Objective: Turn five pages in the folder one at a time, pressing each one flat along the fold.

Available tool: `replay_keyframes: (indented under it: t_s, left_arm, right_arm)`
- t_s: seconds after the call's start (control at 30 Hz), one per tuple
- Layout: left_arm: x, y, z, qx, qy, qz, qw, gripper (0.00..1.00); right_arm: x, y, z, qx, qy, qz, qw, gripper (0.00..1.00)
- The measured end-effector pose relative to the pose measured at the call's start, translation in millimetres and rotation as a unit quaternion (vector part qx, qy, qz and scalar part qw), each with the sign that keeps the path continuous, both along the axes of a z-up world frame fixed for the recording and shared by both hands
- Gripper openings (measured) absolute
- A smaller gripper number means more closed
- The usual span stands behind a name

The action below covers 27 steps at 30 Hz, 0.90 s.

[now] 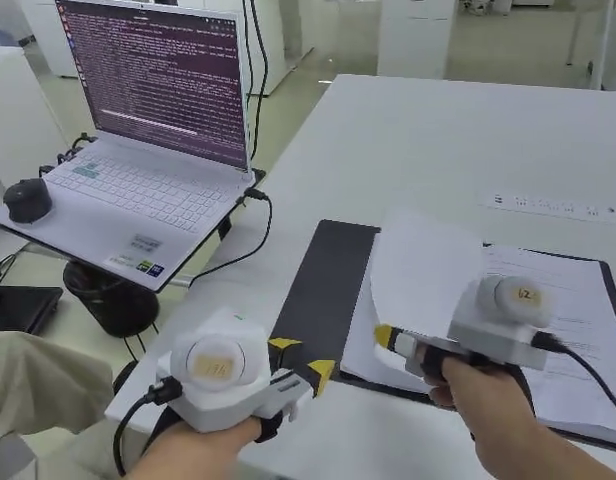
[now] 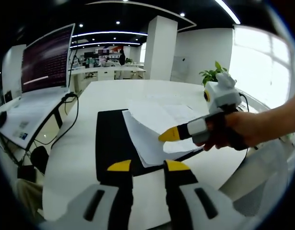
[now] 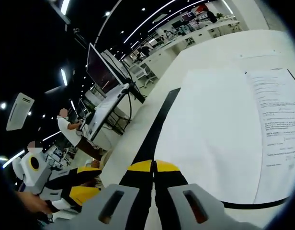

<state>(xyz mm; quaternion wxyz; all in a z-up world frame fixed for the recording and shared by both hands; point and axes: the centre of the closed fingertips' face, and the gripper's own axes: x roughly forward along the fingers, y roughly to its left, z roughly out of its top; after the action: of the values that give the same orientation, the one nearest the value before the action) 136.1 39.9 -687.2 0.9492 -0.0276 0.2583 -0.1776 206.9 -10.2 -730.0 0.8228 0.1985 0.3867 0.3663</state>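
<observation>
The right gripper (image 3: 152, 166), jaws clamped on a lifted page (image 1: 428, 270) at centre frame; the folder (image 1: 323, 290) shows a bare left cover, so likely all five turns remain. The left gripper (image 2: 147, 166) hovers, jaws apart.

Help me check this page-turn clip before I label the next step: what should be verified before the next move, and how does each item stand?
1. Right gripper grips the lifted page: ok, jaws closed at its edge, sheet curved up off the stack.
2. Only one sheet pinched: cannot tell.
3. Left gripper free to press the fold: ok, jaws open, holding nothing, near the folder's left cover.
4. Folder lies open on the table: ok.
5. Laptop cable clear of the folder: ok, it lies to the left, apart from the cover.
</observation>
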Motion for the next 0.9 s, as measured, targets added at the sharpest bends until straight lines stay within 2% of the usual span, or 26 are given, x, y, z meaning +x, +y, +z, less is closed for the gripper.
replay_keyframes:
  t_s: [0.17, 0.23, 0.3, 0.4, 0.63, 0.77, 0.87, 0.9]
  left_arm:
    - [-4.7, 4.7, -7.7, -0.002, 0.01, 0.008, 0.9999, 0.24]
    - [-7.0, 5.9, -11.5, -0.002, 0.015, 0.009, 0.9998, 0.24]
    - [-9.0, 7.1, -14.7, -0.001, 0.019, 0.011, 0.9998, 0.24]
    - [-11.5, 8.4, -18.0, -0.003, 0.024, 0.013, 0.9996, 0.24]
    - [-13.7, 10.3, -24.1, 0.0, 0.034, 0.015, 0.9993, 0.24]
    - [-11.2, 8.4, -25.9, 0.003, 0.037, 0.012, 0.9992, 0.24]
    - [-7.2, 5.7, -27.2, 0.008, 0.039, 0.009, 0.9992, 0.24]
    - [-5.8, 5.3, -27.8, 0.009, 0.039, 0.008, 0.9992, 0.24]
  right_arm:
    - [-3.8, 15.0, -22.1, -0.034, 0.012, 0.024, 0.9991, 0.0]
    - [-4.9, 21.3, -30.0, -0.039, 0.018, 0.029, 0.9987, 0.0]
    - [-6.6, 22.7, -38.7, -0.054, 0.022, 0.031, 0.9978, 0.0]
    - [-5.7, 22.5, -49.1, -0.06, 0.033, 0.028, 0.9973, 0.0]
    - [-7.9, 23.9, -57.8, -0.061, 0.04, 0.022, 0.997, 0.0]
    - [-9.7, 21.8, -60.4, -0.049, 0.049, 0.015, 0.9975, 0.0]
    - [-15.2, 24.9, -56.8, -0.017, 0.061, 0.019, 0.9978, 0.01]
    - [-15.7, 24.8, -54.8, -0.009, 0.058, 0.02, 0.9981, 0.02]
